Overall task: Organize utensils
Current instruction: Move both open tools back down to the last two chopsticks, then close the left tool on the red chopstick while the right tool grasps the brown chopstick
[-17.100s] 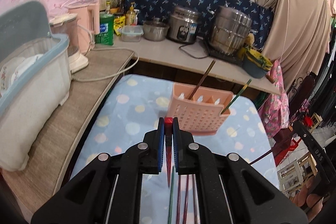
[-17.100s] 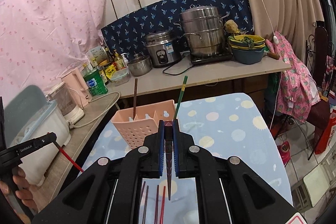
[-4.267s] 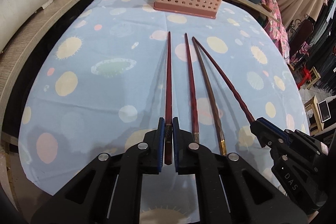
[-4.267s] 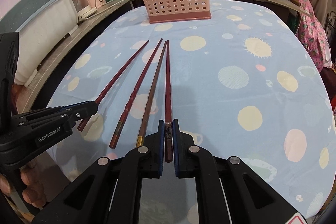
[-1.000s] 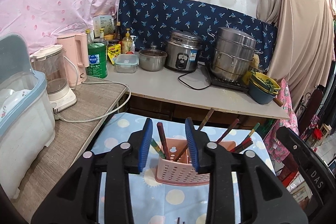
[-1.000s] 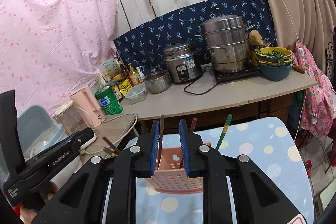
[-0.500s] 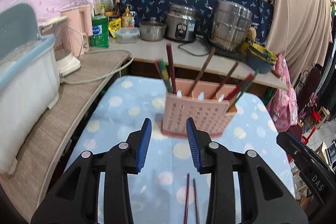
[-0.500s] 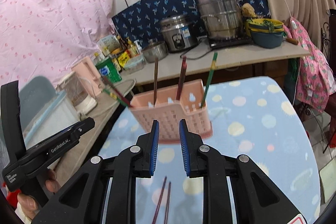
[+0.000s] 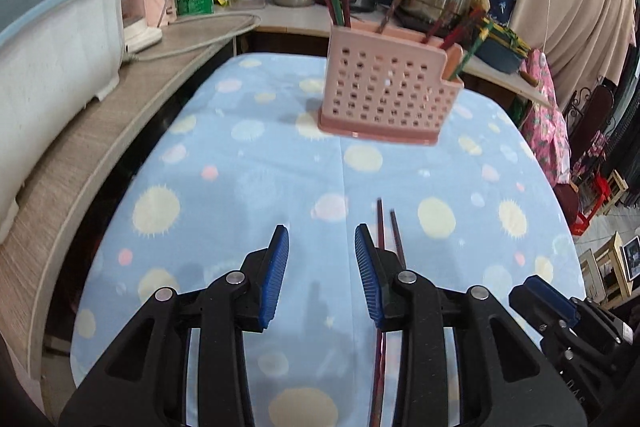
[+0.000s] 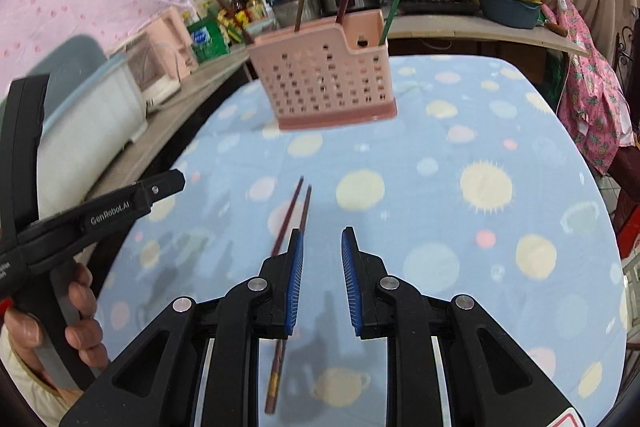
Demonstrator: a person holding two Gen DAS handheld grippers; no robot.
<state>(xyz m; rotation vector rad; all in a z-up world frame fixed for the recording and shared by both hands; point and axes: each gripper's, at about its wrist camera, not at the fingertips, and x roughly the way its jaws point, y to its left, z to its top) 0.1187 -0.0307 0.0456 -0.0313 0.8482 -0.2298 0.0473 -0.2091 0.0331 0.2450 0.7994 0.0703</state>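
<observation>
Left wrist view: left gripper (image 9: 321, 277) hangs over the spotted tablecloth (image 9: 240, 171), fingers spread, nothing between them.
Chopsticks: two dark red chopsticks (image 9: 386, 227) lie side by side on the cloth, just right of the left gripper's right finger.
Long axis: running away from the cameras toward the pink utensil basket (image 9: 386, 95), which already holds several sticks.
Right wrist view: right gripper (image 10: 321, 281) parted and empty; the same pair (image 10: 294, 211) passes under its left finger.
Nearer hand: hard to call; the pair lies between both.
Only here: the butt ends, and the person's hand (image 10: 48, 323) on the other tool's handle.
</observation>
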